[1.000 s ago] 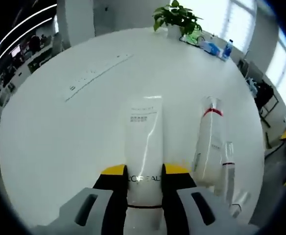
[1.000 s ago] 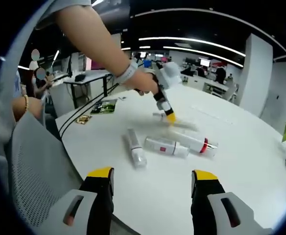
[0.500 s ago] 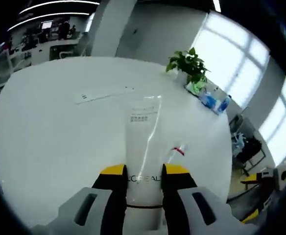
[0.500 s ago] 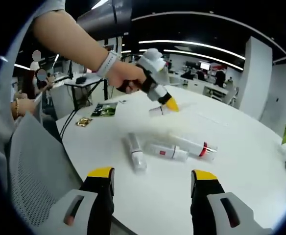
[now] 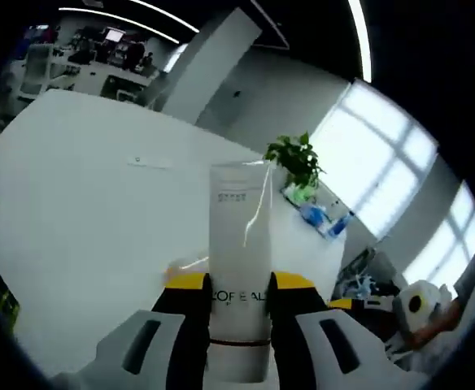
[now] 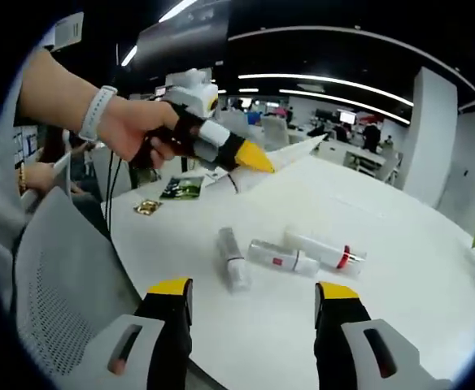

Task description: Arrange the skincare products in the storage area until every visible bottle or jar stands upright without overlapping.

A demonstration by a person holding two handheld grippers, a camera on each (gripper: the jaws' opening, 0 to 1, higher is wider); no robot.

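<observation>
My left gripper (image 5: 239, 286) is shut on a white L'Oreal tube (image 5: 239, 236), held in the air above the white table (image 5: 83, 211). In the right gripper view a hand holds that left gripper (image 6: 258, 162) high over the table's far side, the white tube (image 6: 293, 151) pointing right. Three products lie flat on the table (image 6: 416, 268): a slim tube (image 6: 232, 258), a clear bottle with a red label (image 6: 279, 258) and a white tube with a red band (image 6: 327, 250). My right gripper (image 6: 252, 291) is open, near the table's front edge, well short of them.
A potted plant (image 5: 294, 158) and blue bottles (image 5: 317, 216) stand at the table's far edge. A grey mesh chair (image 6: 58, 276) sits left of the table. Small packets (image 6: 146, 208) and a leaflet (image 6: 182, 188) lie near cables on the table's left side.
The left gripper has lifted the white tube off the table and raised it higher, swinging it level. The lying products and the right gripper have stayed put.
</observation>
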